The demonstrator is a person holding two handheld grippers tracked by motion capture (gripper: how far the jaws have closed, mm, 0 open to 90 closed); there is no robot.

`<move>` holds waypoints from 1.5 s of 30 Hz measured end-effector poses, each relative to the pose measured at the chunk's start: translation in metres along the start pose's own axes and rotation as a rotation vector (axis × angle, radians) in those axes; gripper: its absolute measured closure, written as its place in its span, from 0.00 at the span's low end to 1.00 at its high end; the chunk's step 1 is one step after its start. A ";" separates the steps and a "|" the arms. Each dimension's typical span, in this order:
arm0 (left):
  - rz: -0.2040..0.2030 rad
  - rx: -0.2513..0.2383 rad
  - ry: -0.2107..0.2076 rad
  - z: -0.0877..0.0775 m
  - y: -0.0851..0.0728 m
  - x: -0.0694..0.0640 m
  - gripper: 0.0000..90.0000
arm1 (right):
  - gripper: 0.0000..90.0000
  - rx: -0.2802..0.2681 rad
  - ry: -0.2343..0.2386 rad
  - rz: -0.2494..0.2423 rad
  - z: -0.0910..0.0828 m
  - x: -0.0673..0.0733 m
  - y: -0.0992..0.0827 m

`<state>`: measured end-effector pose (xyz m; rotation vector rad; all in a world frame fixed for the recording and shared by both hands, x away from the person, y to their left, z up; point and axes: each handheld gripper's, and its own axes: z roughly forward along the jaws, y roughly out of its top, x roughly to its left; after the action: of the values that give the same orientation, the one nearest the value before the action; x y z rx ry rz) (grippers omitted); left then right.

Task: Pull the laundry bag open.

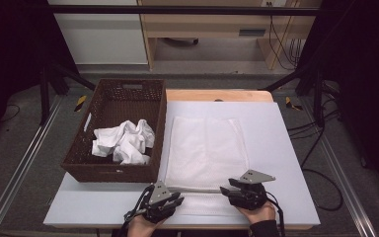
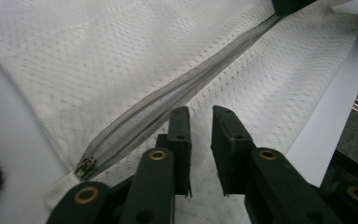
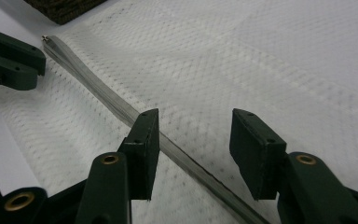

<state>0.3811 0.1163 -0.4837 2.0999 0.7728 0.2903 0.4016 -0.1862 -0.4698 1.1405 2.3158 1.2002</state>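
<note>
Both claws, left (image 1: 170,199) and right (image 1: 230,189), are let go, hanging over the mesh bag's (image 1: 205,148) zipper (image 2: 168,100).

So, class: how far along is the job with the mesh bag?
Done: the mesh bag lies flat beside the basket, zip closed. In hand: nothing; left gripper and right gripper are open over the zip. Left, probably: unzipping, then loading the crumpled cloth from the basket.

Both grippers, left gripper (image 1: 167,200) and right gripper (image 1: 233,190), are black, topped by grey three-cornered plates, with brass-ringed pivots; a black sleeve (image 1: 265,229) sits at lower right.
</note>
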 end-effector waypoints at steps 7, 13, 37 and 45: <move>0.008 0.013 0.016 0.006 -0.003 0.001 0.97 | 0.62 0.054 0.006 -0.013 0.018 0.001 0.003; 0.006 0.004 0.002 0.006 -0.005 0.003 0.97 | 0.76 0.082 -0.008 -0.026 0.023 0.000 0.002; 0.008 0.000 -0.001 0.006 -0.006 0.003 0.97 | 0.89 0.074 -0.120 0.016 0.034 -0.015 0.013; 0.010 0.001 -0.002 0.006 -0.006 0.003 0.97 | 0.76 -0.028 -0.099 0.002 0.019 -0.010 0.018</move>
<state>0.3840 0.1171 -0.4919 2.1057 0.7613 0.2934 0.4281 -0.1770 -0.4677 1.1652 2.2189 1.1467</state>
